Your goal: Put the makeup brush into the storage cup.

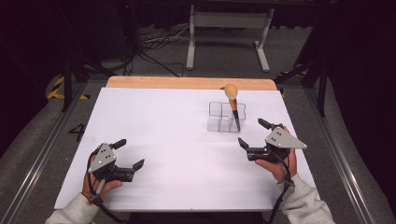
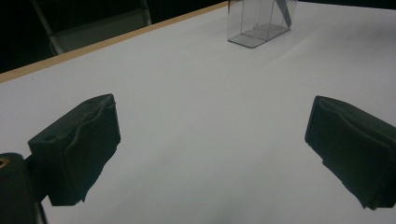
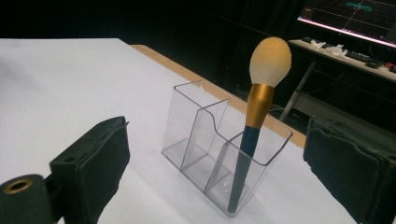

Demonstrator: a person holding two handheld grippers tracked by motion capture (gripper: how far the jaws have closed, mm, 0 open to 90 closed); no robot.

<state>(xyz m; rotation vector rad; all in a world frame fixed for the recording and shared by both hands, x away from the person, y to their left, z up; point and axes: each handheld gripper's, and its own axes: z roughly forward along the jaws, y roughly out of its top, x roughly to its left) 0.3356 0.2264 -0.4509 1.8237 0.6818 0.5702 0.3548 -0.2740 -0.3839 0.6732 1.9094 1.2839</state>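
At about eight o'clock on the white table (image 1: 154, 135) the left gripper (image 1: 128, 154) hovers with jaws spread, holding nothing. Toward one o'clock stands the clear organizer (image 1: 219, 117), the makeup brush (image 1: 233, 105) upright in its right-hand compartment, bristles up; it looks already placed, with little left but to draw away. At four o'clock the right gripper (image 1: 252, 133), jaws spread and empty, sits just beside the organizer. Nothing blocks either gripper.

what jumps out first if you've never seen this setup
A makeup brush stands bristles-up in the end compartment of a clear organizer, on the far right part of the white table. Nearer the person, the left hand-held gripper and right hand-held gripper both sit open and empty.
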